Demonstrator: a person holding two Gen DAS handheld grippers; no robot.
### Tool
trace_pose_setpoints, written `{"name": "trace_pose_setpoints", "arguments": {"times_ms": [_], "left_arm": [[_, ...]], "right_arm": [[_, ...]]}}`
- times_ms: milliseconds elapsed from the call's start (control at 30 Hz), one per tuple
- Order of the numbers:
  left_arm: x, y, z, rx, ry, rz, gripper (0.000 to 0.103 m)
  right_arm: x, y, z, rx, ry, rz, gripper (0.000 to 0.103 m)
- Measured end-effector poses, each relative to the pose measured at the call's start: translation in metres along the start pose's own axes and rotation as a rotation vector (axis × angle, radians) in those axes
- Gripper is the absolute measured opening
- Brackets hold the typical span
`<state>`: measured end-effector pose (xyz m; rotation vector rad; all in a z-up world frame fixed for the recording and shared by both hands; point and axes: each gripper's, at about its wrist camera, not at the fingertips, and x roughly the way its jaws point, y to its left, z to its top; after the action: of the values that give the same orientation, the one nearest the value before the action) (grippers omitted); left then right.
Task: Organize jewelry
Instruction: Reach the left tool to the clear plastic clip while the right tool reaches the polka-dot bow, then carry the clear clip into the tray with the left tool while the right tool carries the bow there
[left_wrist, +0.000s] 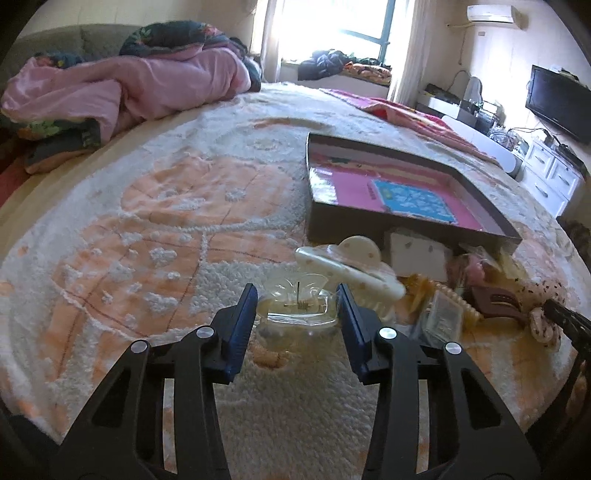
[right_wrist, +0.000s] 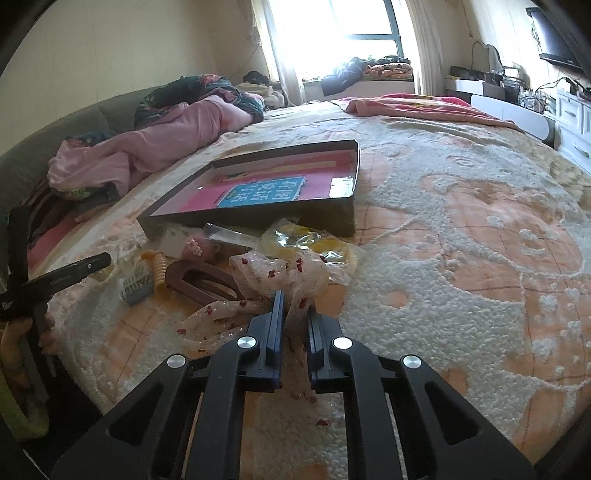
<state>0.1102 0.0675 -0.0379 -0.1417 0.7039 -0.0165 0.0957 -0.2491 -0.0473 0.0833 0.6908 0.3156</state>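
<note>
**Both grippers grabbing from the pile, box waiting behind**

Biggest thing first: it's all happening on a bed (left_wrist: 155, 229) with a fuzzy cream-and-peach cover. Sitting on it is a shallow dark box (left_wrist: 406, 225) with a pink printed bottom, nothing in it as far as I can see. The pile of hair stuff and jewelry (right_wrist: 207, 269) lies right along the box's near edge.

Left gripper (left_wrist: 297, 314) is partly closed around a clear hair clip (left_wrist: 295, 308) at the left end of the pile. The blue pads look like they're touching its sides, though the see-through plastic makes it hard to be sure. A bigger cream clip (left_wrist: 351, 267) sits just behind it.

Right gripper (right_wrist: 293, 321) is squeezed nearly together, pinching a sheer ribbon bow with red dots (right_wrist: 280, 273) at the near side of the pile.

So I'd say this is the pick-up step. Next would be lifting both pieces clear and carrying them over the near wall into the box, without the ribbon dragging its neighbours along.

Hard to read: the small packets (right_wrist: 306, 243) and bits near the box wall are jumbled and overlapping.
</note>
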Motion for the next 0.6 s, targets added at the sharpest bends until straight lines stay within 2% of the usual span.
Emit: {"name": "trace_pose_setpoints", "arguments": {"times_ms": [200, 600], "left_arm": [[-0.017, -0.010, 0.008, 0.024, -0.039, -0.027, 0.035], [0.000, -0.055, 0.042, 0.094, -0.073, -0.104, 0.036]], "right_arm": [[-0.016, -0.005, 0.005, 0.004, -0.039, -0.003, 0.008], [-0.028, -0.025, 0.041, 0.011, -0.134, -0.056, 0.008]]}}
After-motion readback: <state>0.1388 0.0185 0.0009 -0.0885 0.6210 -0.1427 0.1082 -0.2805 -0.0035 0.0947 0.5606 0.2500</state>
